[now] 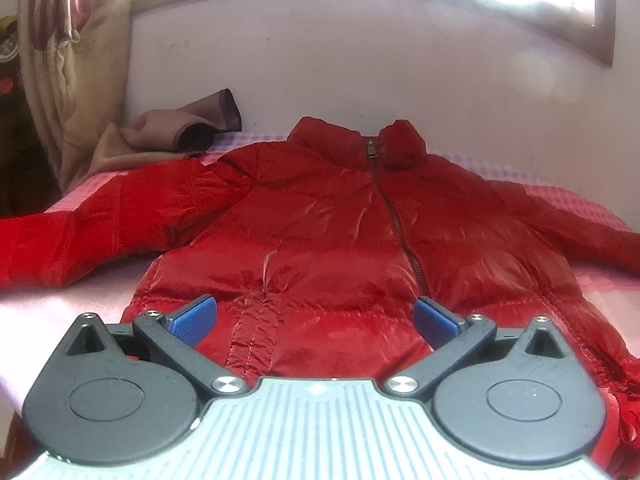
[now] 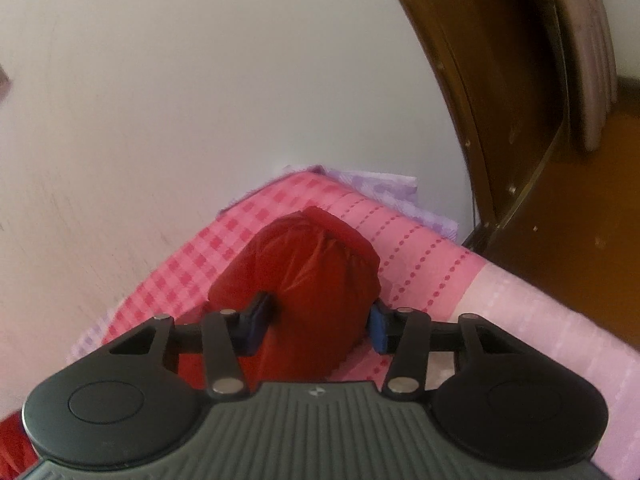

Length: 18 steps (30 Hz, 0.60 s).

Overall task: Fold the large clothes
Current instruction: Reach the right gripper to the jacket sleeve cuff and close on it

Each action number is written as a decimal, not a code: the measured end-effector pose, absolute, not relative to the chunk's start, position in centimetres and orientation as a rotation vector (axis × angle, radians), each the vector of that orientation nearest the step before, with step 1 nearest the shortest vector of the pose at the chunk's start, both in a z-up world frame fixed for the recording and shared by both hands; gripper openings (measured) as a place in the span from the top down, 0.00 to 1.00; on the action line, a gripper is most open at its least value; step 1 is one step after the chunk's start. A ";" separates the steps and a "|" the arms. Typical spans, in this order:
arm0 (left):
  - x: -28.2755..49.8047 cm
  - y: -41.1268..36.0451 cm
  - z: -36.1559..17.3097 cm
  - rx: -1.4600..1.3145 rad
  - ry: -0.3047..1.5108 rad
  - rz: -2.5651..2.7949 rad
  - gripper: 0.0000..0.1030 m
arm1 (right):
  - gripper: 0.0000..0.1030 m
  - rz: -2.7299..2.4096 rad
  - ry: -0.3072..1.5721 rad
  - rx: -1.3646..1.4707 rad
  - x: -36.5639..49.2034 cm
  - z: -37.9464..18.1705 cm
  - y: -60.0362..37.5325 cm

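A shiny red puffer jacket [image 1: 328,224] lies face up and zipped on a pink bed, collar far, both sleeves spread out sideways. My left gripper [image 1: 316,316] is open and empty, hovering over the jacket's bottom hem, blue pads [image 1: 196,314] wide apart. In the right wrist view, my right gripper [image 2: 318,322] has its jaws on either side of the jacket's right sleeve end [image 2: 308,276], with the left pad pressing into the fabric; the cuff points toward the bed corner.
A brown garment [image 1: 180,132] lies bunched at the bed's far left by a curtain [image 1: 76,60]. A white wall [image 1: 360,64] runs behind the bed. The pink checked sheet [image 2: 432,264] ends at a corner beside a brown wooden door [image 2: 520,120].
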<state>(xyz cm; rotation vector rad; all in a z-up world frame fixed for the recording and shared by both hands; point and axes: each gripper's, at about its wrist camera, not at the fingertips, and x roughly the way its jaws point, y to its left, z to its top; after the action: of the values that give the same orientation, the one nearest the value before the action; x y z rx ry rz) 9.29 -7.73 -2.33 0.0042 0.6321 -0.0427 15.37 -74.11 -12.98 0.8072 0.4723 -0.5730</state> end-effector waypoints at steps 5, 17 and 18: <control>9.4 -7.7 -2.5 0.009 0.640 -0.038 0.00 | 0.55 -0.596 0.503 0.739 16.0 -12.7 -73.5; 9.3 -7.5 -2.8 0.016 0.648 -0.035 0.00 | 0.77 -0.602 0.529 0.649 16.8 -12.2 -72.7; 9.3 -7.4 -2.7 0.013 0.648 -0.034 0.00 | 0.80 -0.603 0.529 0.645 16.9 -12.0 -72.6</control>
<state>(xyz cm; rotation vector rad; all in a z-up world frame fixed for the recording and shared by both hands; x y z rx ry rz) 9.26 -7.36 -2.74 0.0126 0.6476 -0.0343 16.86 -72.58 -12.03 0.6451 0.5287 -0.6027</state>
